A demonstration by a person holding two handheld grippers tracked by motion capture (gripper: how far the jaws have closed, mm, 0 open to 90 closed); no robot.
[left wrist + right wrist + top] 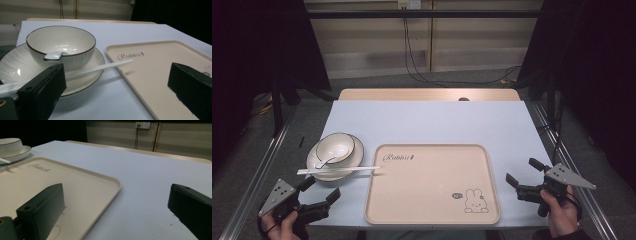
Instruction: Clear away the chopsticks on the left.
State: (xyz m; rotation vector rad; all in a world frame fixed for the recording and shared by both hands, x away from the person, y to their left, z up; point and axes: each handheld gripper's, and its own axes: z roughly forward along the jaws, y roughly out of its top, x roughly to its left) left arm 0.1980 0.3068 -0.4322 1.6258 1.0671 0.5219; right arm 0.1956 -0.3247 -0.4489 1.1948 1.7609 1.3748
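Left gripper (318, 193): lower left of the high view, held in a hand; fingers spread wide, nothing between them.
Right gripper (520, 172): lower right of the high view, held in a hand; fingers spread wide, nothing between them.
Chopsticks (338, 170): white pair lying level across the plate's near rim, tips reaching over the tray's left edge; just above the left gripper in the frame, not touched.
Bowl (334, 147): white, dark rim, standing upright on the plate.
Spoon (323, 162): white, resting inside the bowl.
Plate (358, 150): left of centre on the worktop (427, 122).
Tray (432, 185): beige, rabbit print, lower centre, between the two grippers.
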